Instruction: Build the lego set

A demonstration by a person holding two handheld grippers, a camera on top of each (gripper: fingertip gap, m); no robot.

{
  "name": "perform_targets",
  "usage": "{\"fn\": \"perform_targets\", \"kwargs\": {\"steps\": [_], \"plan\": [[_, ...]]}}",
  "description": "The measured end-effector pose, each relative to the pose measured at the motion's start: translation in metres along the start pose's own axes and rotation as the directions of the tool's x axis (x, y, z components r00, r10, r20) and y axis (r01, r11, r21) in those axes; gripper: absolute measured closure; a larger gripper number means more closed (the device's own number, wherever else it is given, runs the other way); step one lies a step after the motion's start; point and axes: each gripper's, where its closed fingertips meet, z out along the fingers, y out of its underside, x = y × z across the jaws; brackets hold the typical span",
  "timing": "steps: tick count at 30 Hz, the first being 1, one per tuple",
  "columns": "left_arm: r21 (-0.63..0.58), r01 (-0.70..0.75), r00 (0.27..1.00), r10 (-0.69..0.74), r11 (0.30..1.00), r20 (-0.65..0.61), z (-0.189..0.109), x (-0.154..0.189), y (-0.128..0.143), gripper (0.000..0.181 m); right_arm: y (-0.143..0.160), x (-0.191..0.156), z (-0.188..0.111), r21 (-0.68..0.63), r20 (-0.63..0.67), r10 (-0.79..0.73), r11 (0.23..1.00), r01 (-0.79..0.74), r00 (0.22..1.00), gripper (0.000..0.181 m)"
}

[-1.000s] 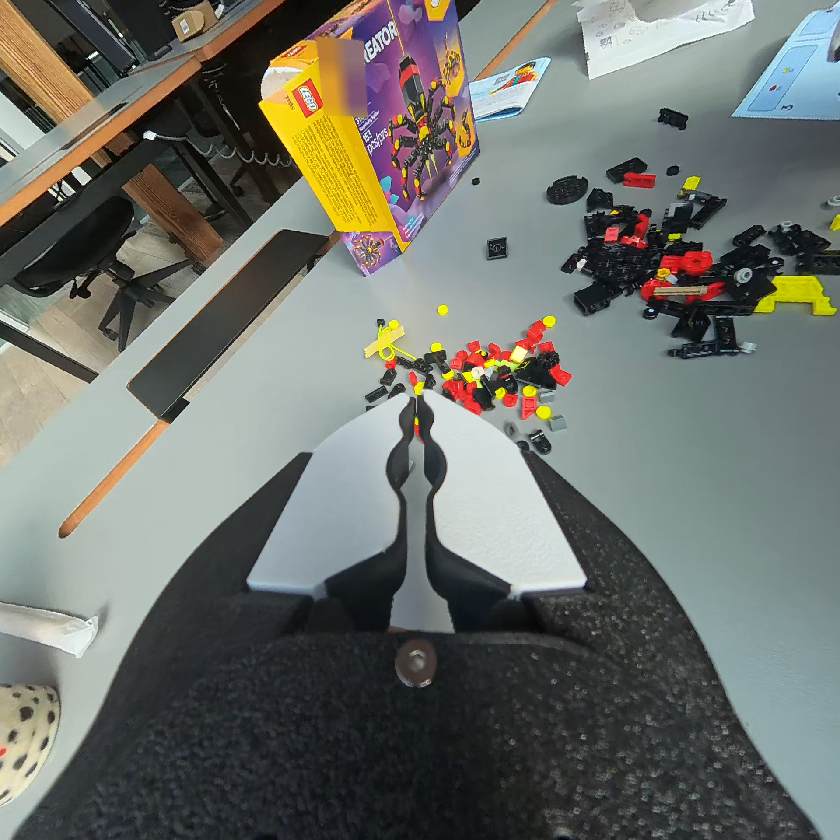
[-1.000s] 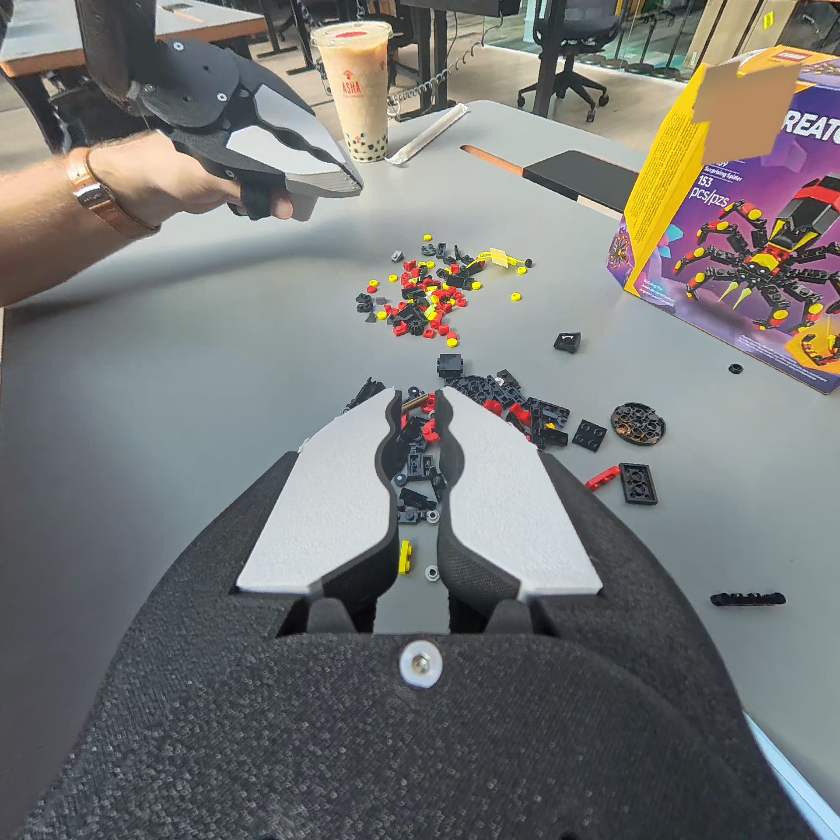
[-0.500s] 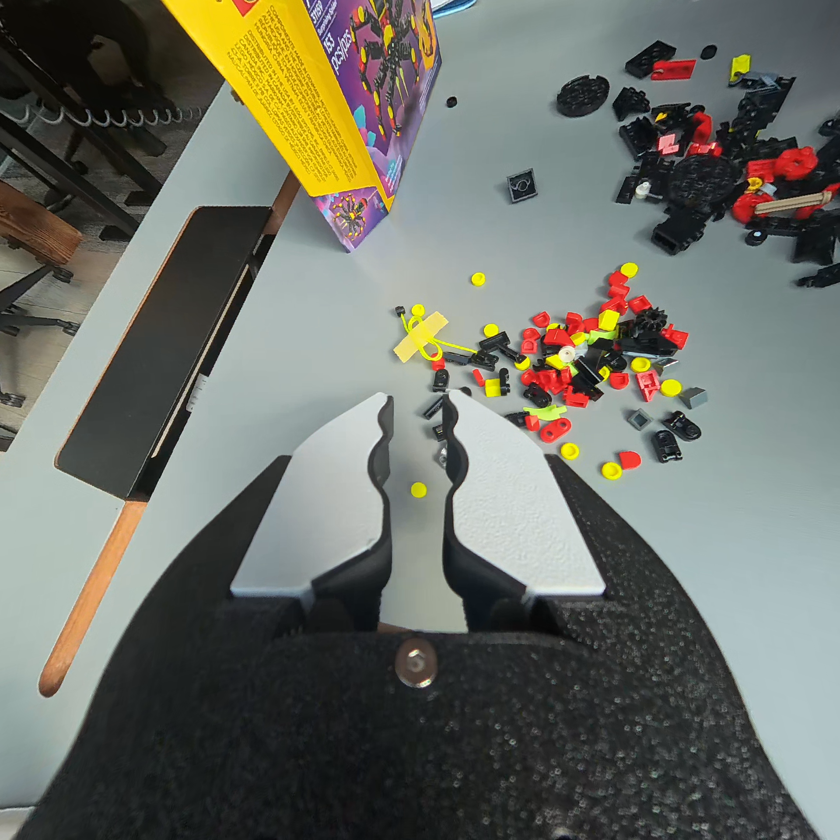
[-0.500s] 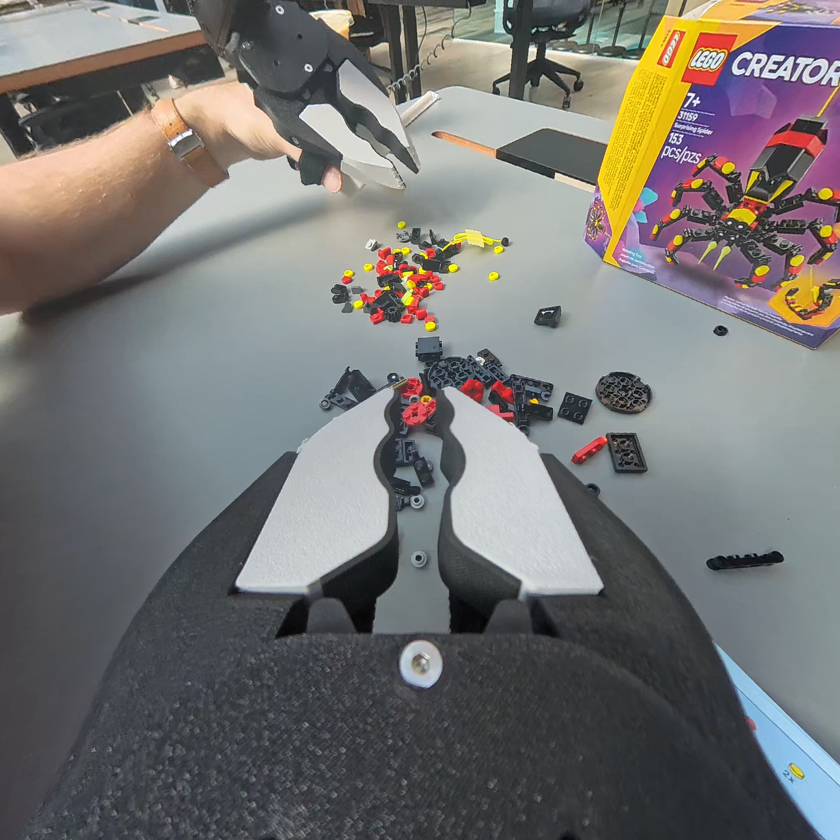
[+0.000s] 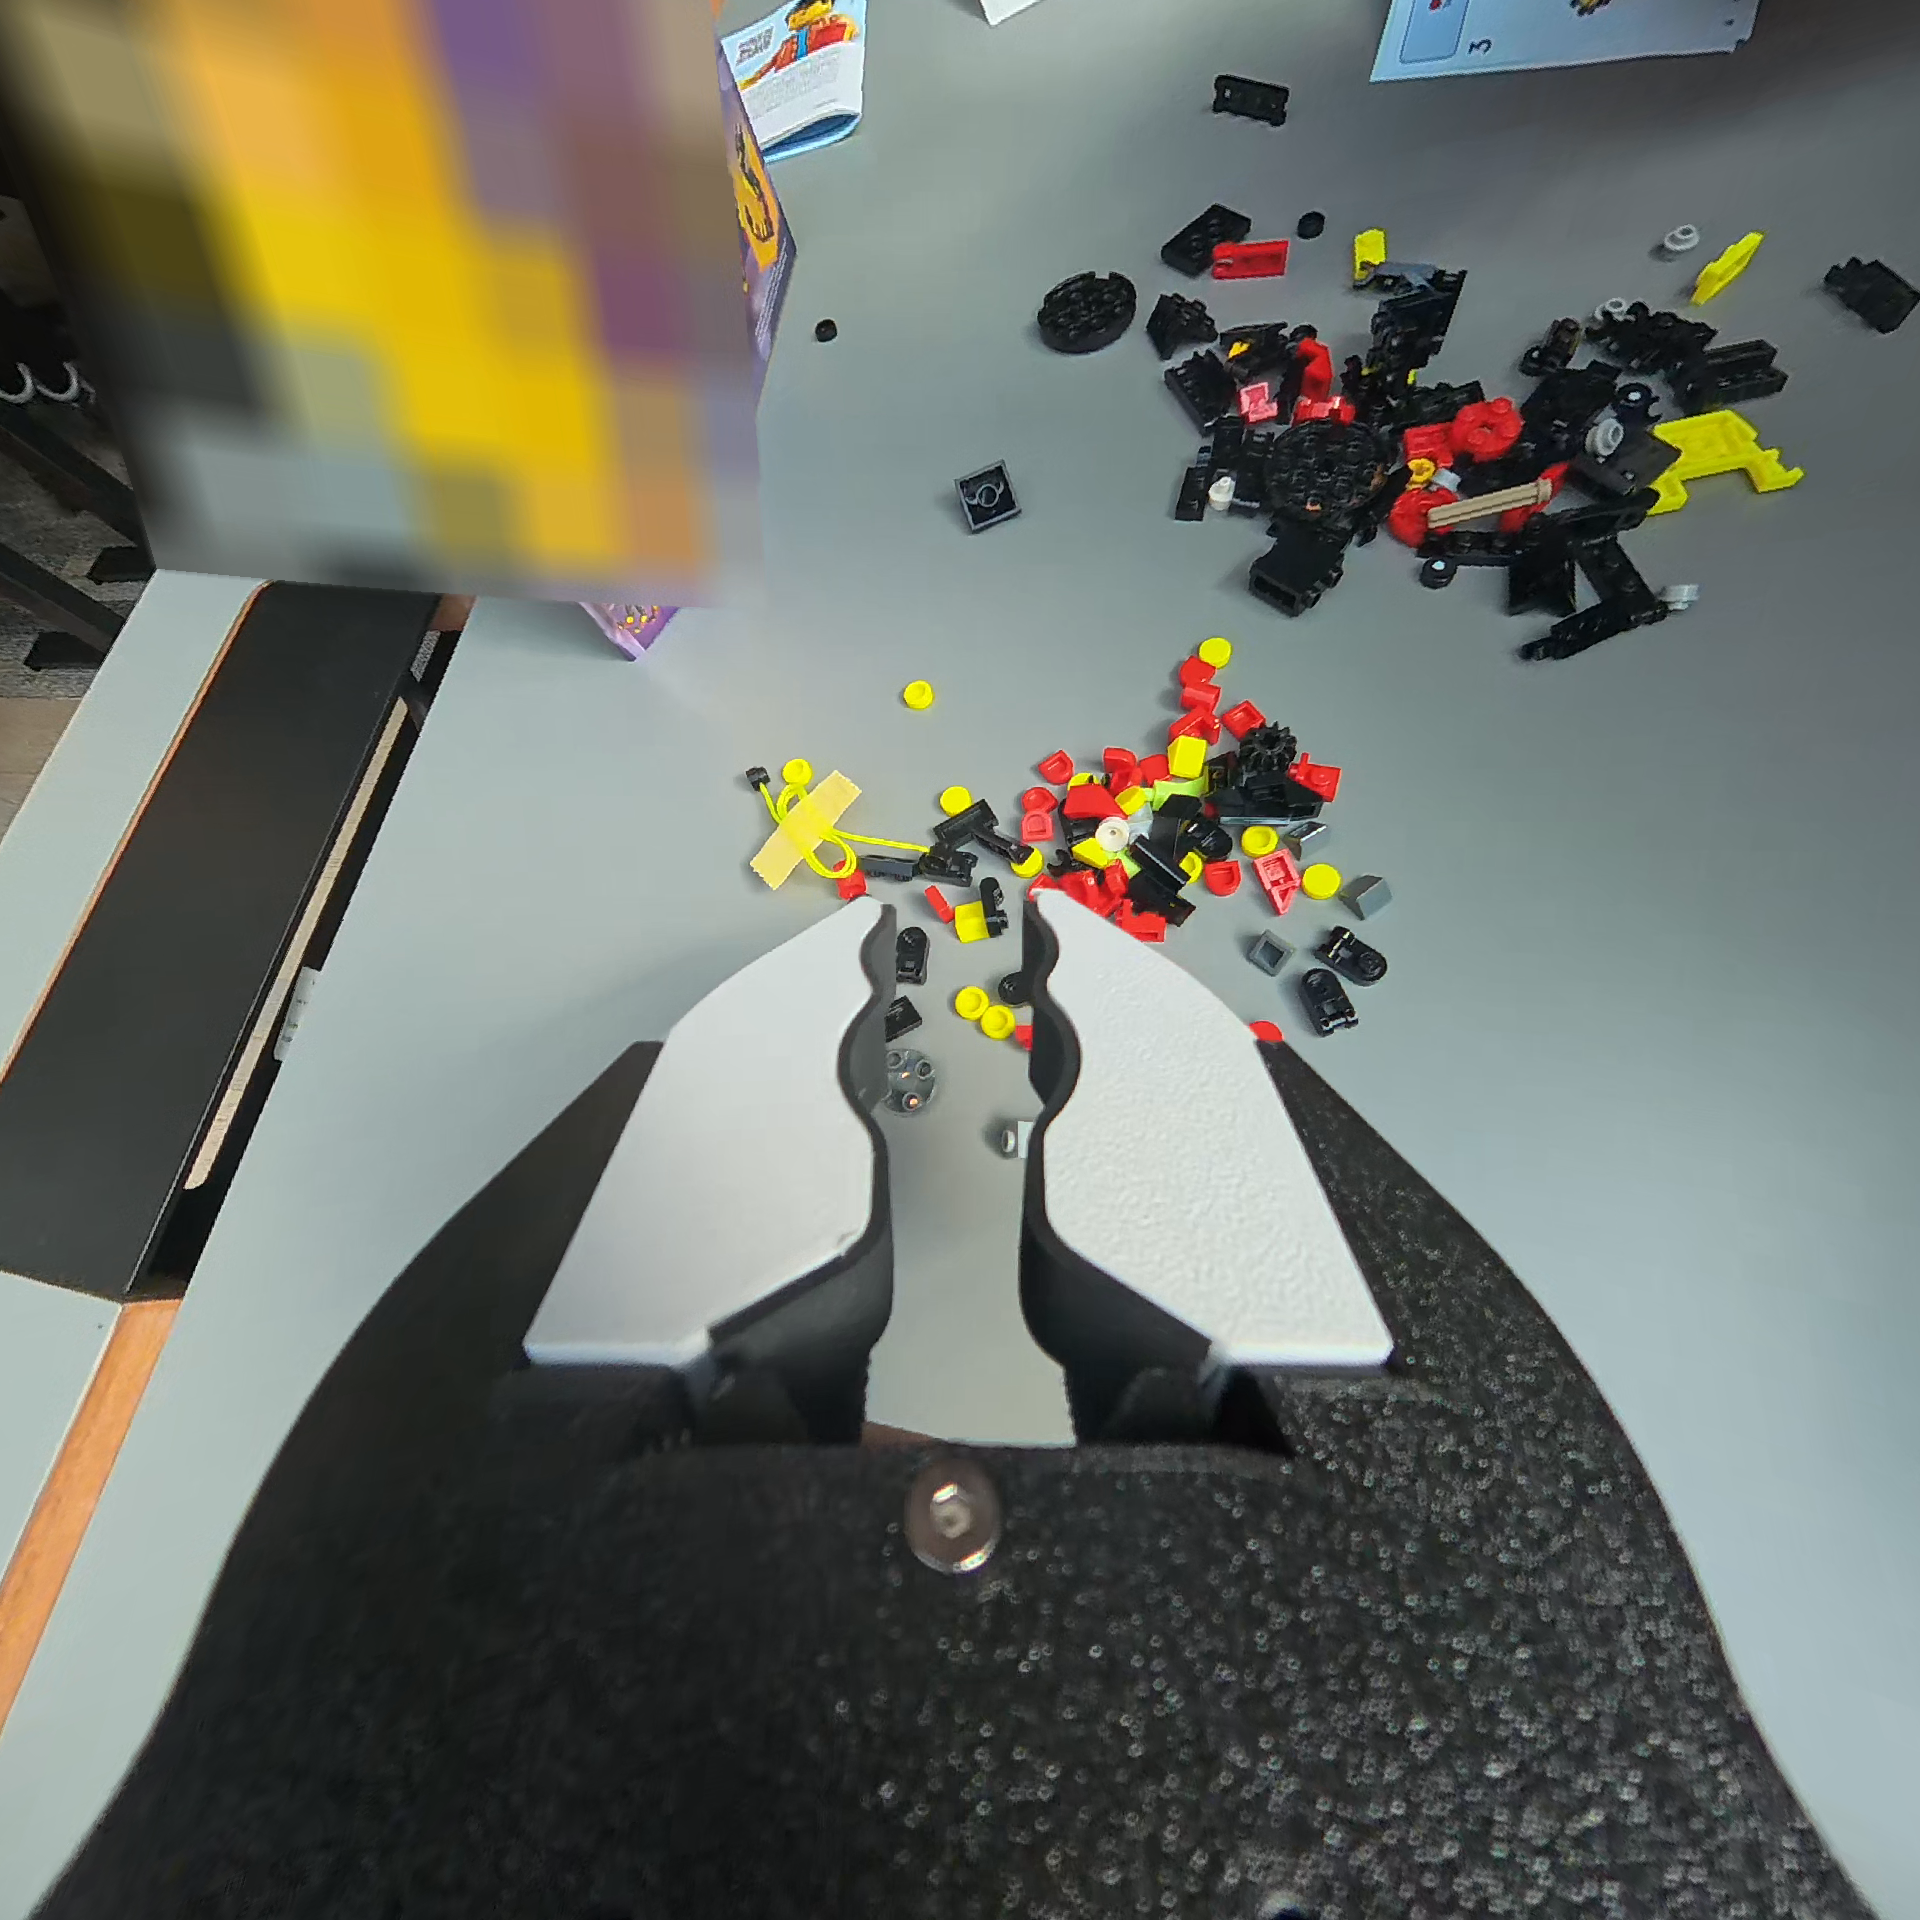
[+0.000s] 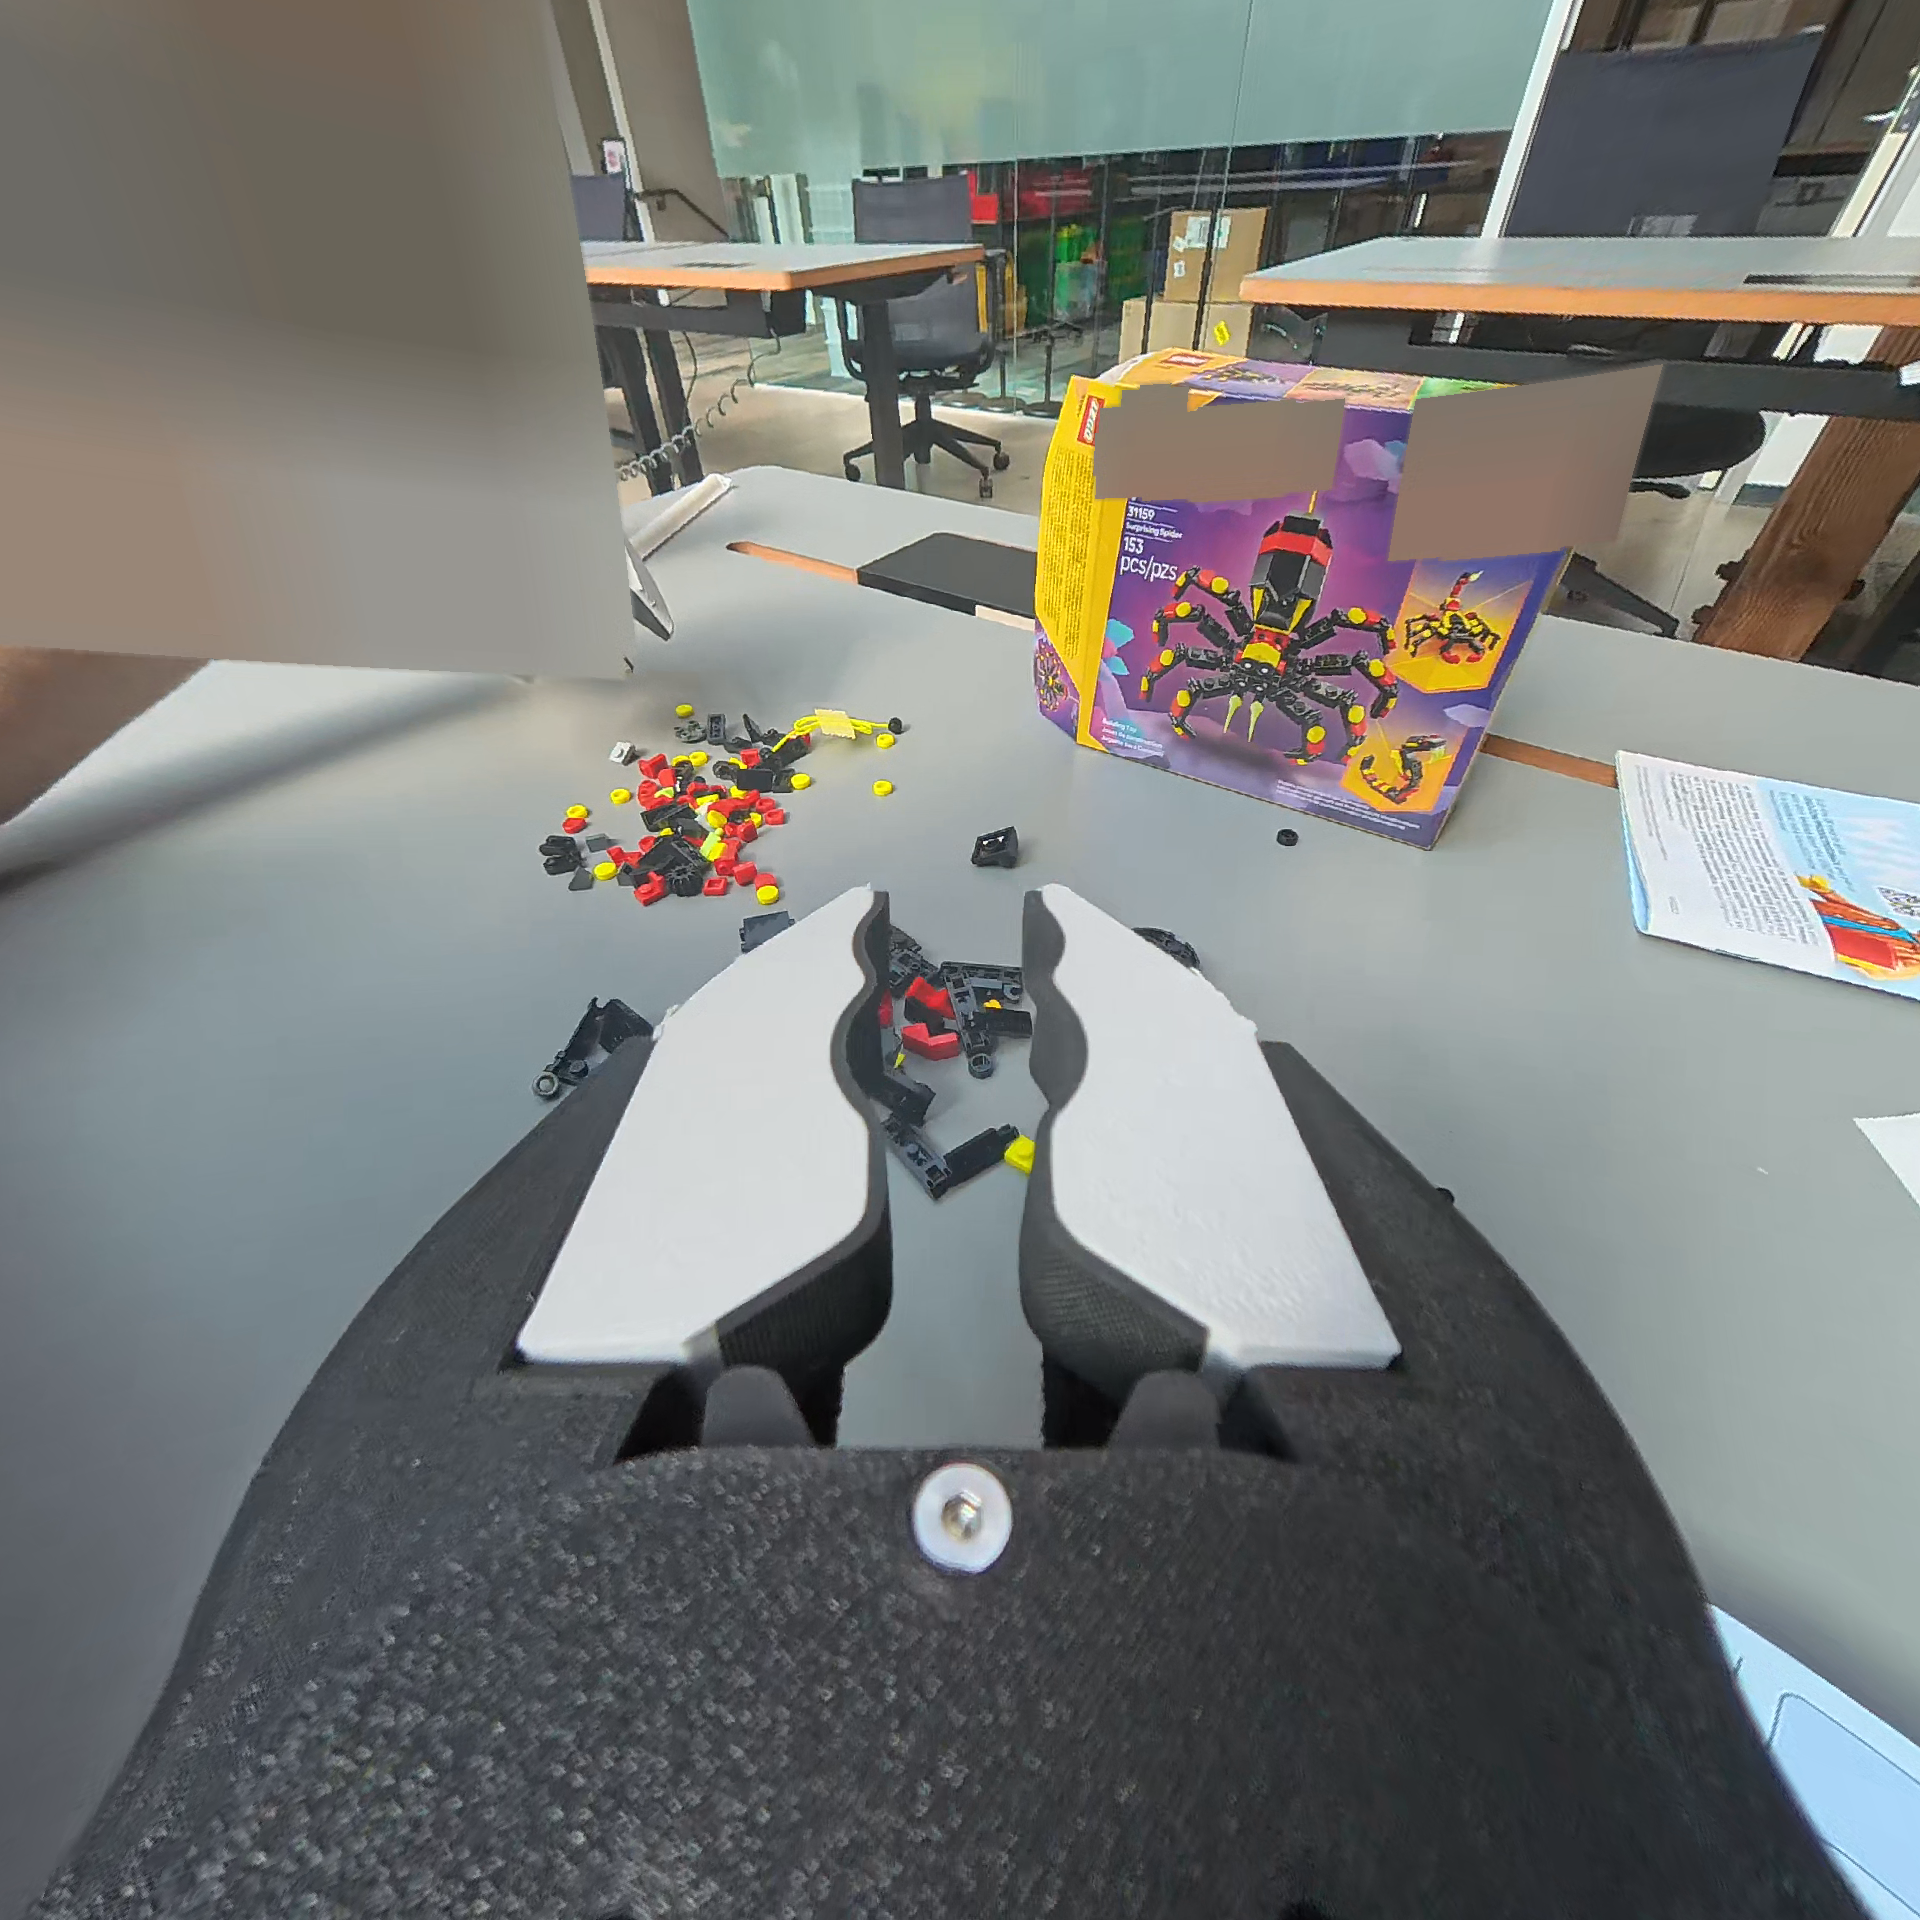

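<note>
A small pile of red, yellow and black Lego pieces [image 5: 1143, 821] lies on the grey table [image 5: 1610, 1039]. My left gripper [image 5: 961, 914] is open and empty above its near edge, with two yellow round plates [image 5: 982, 1013] and small black bits showing between the fingers. A bigger pile of mostly black and red pieces [image 5: 1403, 447] lies farther right. My right gripper [image 6: 956, 904] is open and empty over that bigger pile, with black and red pieces [image 6: 945, 1018] between its fingers. The small pile [image 6: 696, 810] lies ahead to its left.
The purple and yellow set box [image 6: 1278, 644] stands behind the piles. A booklet [image 6: 1787, 862] lies at the right and an instruction sheet [image 5: 1558, 31] at the far edge. A black panel [image 5: 208, 883] sits in the table's left edge. A lone black piece [image 6: 995, 847] lies between the piles. My hands' fingertips stand some 25 cm from each other.
My left gripper has opened from shut and dropped closer over the small pile. My right gripper has opened wider and tilted up over the bigger pile.
</note>
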Motion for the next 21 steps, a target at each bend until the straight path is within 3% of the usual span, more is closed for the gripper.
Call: {"fn": "perform_targets", "kwargs": {"steps": [8, 15, 21], "plan": [[0.023, -0.003, 0.999, 0.004, 1.0, -0.042, 0.0, 0.009, -0.009, 0.158, 0.004, -0.005, 0.003, -0.026, 0.014, -0.017, 1.0, 0.017, 1.0, 0.156], [0.062, -0.099, 0.994, 0.101, 0.993, -0.042, -0.002, 0.026, -0.043, 0.16, 0.005, -0.004, 0.003, -0.029, 0.004, -0.024, 0.999, 0.024, 1.0, 0.158], [0.075, -0.143, 0.988, 0.147, 0.987, -0.051, 0.003, 0.039, -0.057, 0.162, 0.005, -0.002, 0.003, -0.032, -0.003, -0.019, 0.999, 0.019, 1.0, 0.159]]}}
